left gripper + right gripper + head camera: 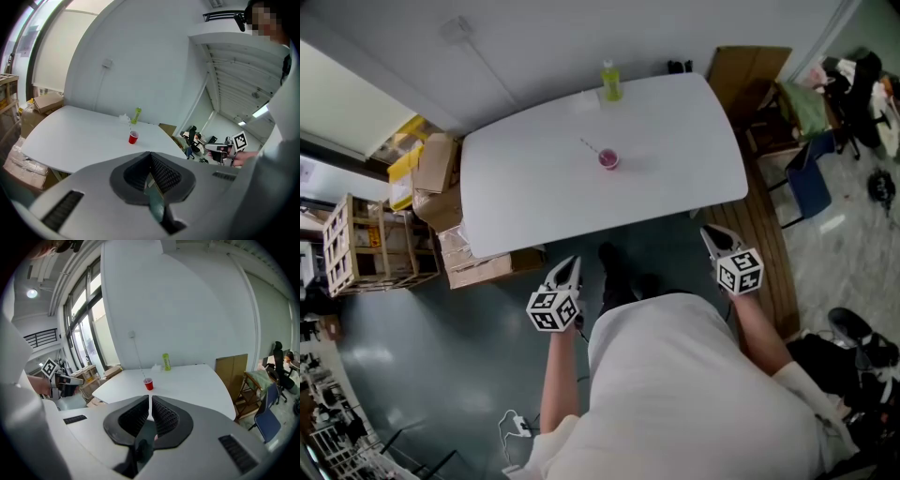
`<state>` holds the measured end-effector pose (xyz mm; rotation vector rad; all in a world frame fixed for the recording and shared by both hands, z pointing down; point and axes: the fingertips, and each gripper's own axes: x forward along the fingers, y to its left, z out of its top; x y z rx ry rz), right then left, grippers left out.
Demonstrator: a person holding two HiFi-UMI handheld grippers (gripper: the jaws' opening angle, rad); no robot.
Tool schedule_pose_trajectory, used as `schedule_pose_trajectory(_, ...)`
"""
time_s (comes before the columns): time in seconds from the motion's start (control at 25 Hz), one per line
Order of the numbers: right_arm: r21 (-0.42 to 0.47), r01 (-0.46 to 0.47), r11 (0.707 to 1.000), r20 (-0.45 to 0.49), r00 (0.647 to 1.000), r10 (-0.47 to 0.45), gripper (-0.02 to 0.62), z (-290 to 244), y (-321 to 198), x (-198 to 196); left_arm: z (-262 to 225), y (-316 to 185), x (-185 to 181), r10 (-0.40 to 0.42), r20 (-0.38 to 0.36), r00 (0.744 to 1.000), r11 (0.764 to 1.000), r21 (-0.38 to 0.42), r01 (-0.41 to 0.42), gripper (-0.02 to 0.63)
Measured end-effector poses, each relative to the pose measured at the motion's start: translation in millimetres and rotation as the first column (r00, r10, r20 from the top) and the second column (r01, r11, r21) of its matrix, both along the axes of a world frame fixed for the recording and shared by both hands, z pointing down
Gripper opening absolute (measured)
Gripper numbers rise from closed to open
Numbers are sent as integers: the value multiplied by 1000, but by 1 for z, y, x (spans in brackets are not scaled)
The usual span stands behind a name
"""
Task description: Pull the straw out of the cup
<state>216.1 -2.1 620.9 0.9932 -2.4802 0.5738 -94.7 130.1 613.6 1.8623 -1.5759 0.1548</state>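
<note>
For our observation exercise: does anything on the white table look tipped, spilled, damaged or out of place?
Nothing stands out. The red cup stands upright on the table with the straw leaning in it, the green bottle upright near the far edge; no spill shows.

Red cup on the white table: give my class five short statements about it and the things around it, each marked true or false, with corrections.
1. A straw stands in the red cup. True.
2. The green bottle lies on its side against the cup. False: it stands upright near the white table's far edge, apart from the cup.
3. The left hand-held gripper grips the straw. False: it is shut on nothing, well short of the cup.
4. The right hand-held gripper is shut and empty. True.
5. The cup is tipped over. False: it stands upright.
</note>
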Motion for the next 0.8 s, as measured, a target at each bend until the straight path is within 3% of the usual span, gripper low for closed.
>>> schedule_pose_trajectory(0.44,10,-90,996,7,996,90,43,-1,-37,-27,7,-52,-46,30,-9,1000,999,11,-30,2)
schedule_pose_trajectory(0.8,22,-115,993,20,993,114,41,-7,-72,-66,12,-110,-80,107,-12,994,994,10,-107,2)
